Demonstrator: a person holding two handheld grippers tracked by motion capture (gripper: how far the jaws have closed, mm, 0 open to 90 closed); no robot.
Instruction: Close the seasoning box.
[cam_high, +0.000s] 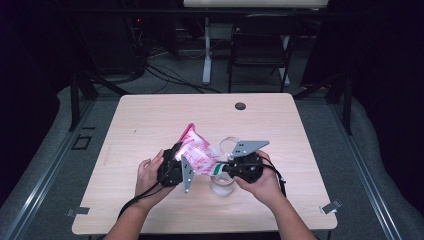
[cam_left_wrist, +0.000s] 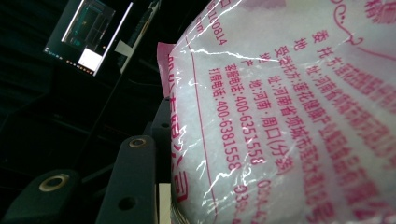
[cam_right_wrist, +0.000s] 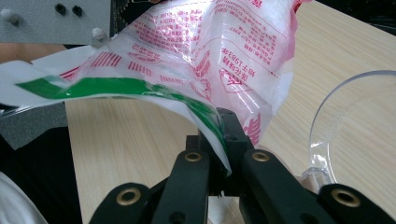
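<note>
The bag (cam_high: 196, 152) is held above the desk (cam_high: 150, 120) between both grippers: its body by the left gripper (cam_high: 176, 161), its edge by the closed right gripper (cam_right_wrist: 223, 140). Contents may be spilled beside the cup (cam_high: 222, 184) if the bag is tilted carelessly.

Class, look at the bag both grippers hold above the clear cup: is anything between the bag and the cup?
Nothing visible. The bag is pinched by the left gripper at its body and by the right gripper at its green-striped edge. The cup stands just below that edge with only air between.
</note>
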